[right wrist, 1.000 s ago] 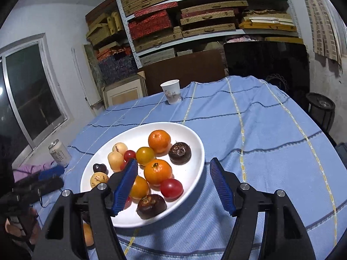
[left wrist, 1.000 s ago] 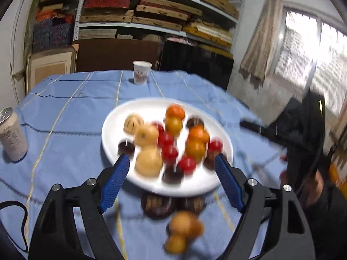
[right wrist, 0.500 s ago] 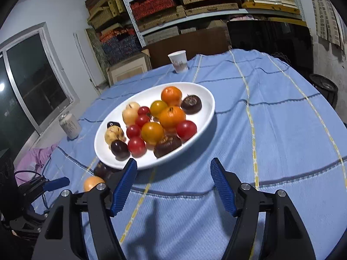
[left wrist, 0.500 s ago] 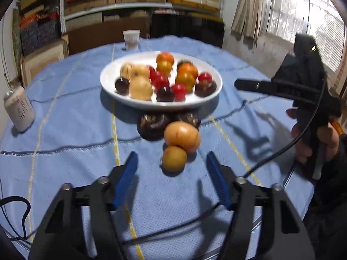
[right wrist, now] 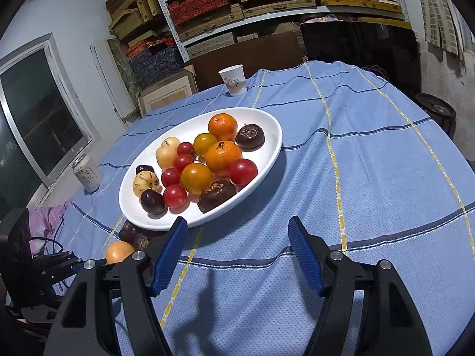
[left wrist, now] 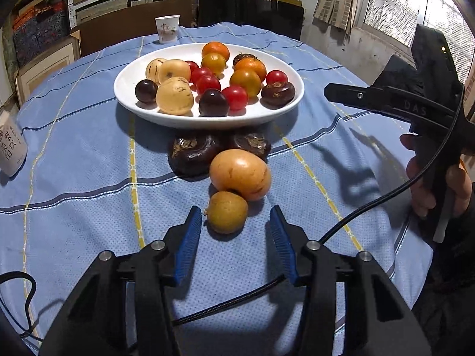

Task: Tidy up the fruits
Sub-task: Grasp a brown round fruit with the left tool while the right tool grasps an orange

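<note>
Behind everything stand shelves stacked with flat boxes, and in front of them a round tabletop [left wrist: 74, 154] under a blue cloth crossed by yellow and dark lines; a drinks can [left wrist: 10, 148] sits at its far left edge, a paper cup [left wrist: 167, 28] at the back. Left of centre comes the white plate [left wrist: 130, 89], already carrying pale, dark, red and orange fruits grouped roughly by kind, which I take to be the point of the sorting; four fruits lie off it on the cloth, just in front of its near rim, probably because they are still to be placed. Two dark flattish fruits [left wrist: 190, 154] sit closest to the plate, a big yellow-orange fruit [left wrist: 240, 173] touches them from the front, and the small brownish-yellow fruit [left wrist: 227, 212] rests against that one, nearest me. My left claw [left wrist: 236, 228] straddles that small fruit; its jaws have just been closing, the fruit lies between the tips, and the blue pads [left wrist: 190, 237] stand just clear of its skin on both sides, so nothing is clamped yet; I chose it, I think, because it is the outermost and free to lift. Further right, my right claw [right wrist: 237, 247] hangs with jaws apart and empty over bare cloth beside the plate, kept out of the way; my hand [left wrist: 439, 184] grips its handle.
</note>
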